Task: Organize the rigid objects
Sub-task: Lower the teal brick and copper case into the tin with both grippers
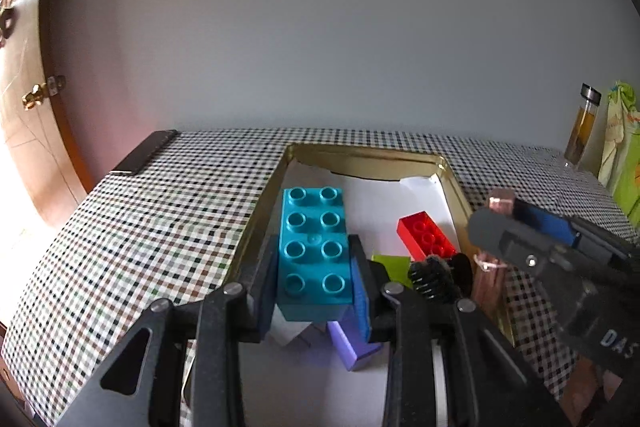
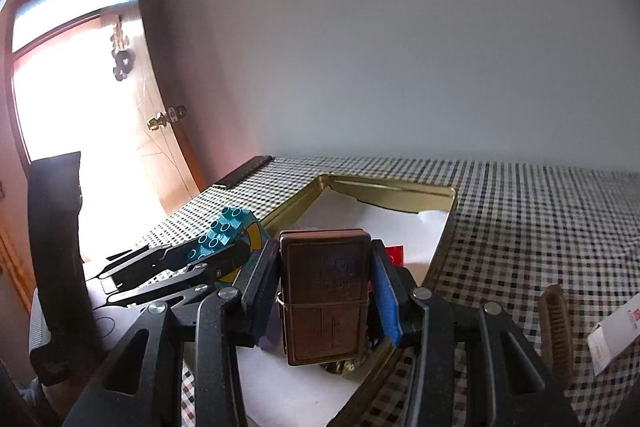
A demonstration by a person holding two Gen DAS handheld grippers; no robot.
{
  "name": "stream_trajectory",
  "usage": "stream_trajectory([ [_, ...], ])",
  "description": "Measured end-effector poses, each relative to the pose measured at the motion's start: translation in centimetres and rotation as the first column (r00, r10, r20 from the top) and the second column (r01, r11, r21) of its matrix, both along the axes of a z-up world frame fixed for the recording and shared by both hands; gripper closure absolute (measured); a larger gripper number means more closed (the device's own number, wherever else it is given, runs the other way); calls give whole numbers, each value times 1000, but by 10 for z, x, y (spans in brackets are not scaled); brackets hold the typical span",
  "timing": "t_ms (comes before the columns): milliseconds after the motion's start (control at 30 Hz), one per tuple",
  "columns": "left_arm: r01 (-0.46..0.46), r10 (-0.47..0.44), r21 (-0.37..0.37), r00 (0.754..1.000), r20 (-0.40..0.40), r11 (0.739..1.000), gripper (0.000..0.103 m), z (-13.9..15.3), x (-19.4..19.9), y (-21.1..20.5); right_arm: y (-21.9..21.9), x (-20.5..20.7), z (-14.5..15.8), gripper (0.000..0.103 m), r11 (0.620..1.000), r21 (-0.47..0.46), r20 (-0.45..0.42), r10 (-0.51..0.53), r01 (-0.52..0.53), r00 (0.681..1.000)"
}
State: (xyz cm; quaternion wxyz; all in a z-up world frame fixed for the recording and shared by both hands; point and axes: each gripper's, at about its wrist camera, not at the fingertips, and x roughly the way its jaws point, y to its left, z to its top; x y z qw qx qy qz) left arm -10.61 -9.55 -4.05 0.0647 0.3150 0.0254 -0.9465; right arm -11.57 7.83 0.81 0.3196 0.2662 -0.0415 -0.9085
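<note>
Teal plastic is what we are pinching in our left gripper (image 1: 316,267): a studded brick (image 1: 314,251) whose long axis is running straight ahead, away from us, above the gold tin (image 1: 360,157) lined with white paper. Our right gripper (image 2: 324,291) is clamping a copper lighter (image 2: 325,291) upright over the near right part of the same tin, so both hands are crowding one opening. Ahead and right of the left gripper a red brick (image 1: 426,237) is lying, with a black brush (image 1: 434,279) and a purple block (image 1: 352,345) closer below. We are judging the far left strip freest for the brick.
</note>
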Motion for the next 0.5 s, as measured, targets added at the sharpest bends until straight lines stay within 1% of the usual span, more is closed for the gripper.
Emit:
stream_trajectory([
  [200, 8, -8, 3, 996, 86, 1000, 72, -9, -20, -2, -1, -21, -8, 56, 1000, 9, 70, -19, 18, 997],
  [267, 16, -17, 7, 994, 108, 1000, 72, -10, -26, -3, -2, -25, -9, 56, 1000, 16, 79, -20, 19, 997],
  [367, 19, -18, -9, 991, 134, 1000, 72, -13, -33, -1, -5, -33, -10, 56, 999, 27, 89, -21, 19, 996],
  [500, 19, -19, 2, 987, 158, 1000, 72, -17, -39, -4, -15, -40, -12, 56, 998, 61, 96, -19, 13, 995],
])
